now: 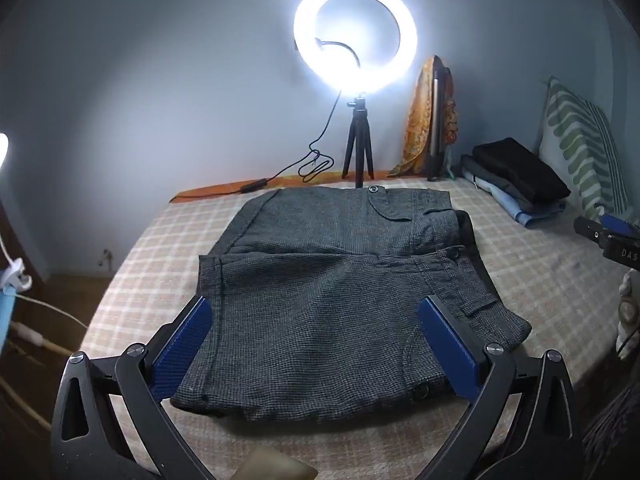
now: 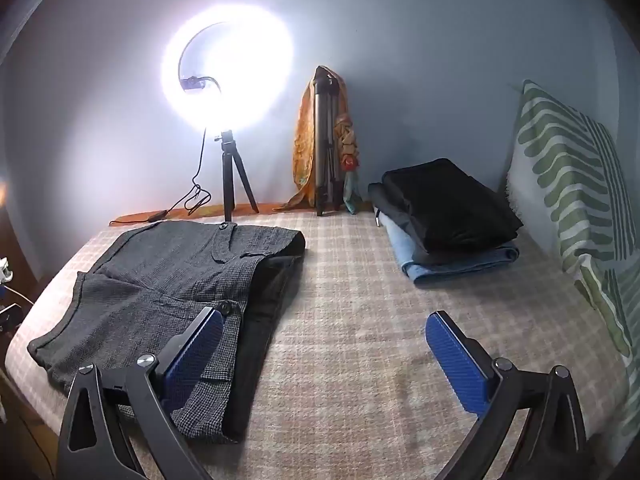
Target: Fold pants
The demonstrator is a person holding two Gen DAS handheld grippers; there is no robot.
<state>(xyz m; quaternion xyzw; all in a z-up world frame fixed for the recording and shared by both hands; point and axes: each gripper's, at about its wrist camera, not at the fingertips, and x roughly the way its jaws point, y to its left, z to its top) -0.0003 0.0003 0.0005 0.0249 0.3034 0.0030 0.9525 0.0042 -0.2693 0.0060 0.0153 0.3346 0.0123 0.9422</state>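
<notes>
Already the grey checked pants [image 1: 332, 280] lie in a compact folded block on the checked bedcover [image 1: 540, 280], so the step in hand looks like one more fold or a final tidy. To do it well, each gripper should take a matching corner through every layer, lift only enough to clear the cover, and carry the edges across together — uneven height would skew the block.

From the left: the left gripper [image 1: 316, 344] is spread as wide as it goes and holds nothing. It hovers over the near part of the pants, its blue pads [image 1: 182, 344] framing the cloth from above, seemingly not touching it.

Further right, the right gripper [image 2: 324, 360] is equally wide and empty. Its left pad hangs over the waistband edge near a button [image 2: 227, 307], while its right pad is over bare bedcover — so the pants lie left of its centre.

A stack of folded clothes [image 2: 448, 216] sits well apart at the far right.
</notes>
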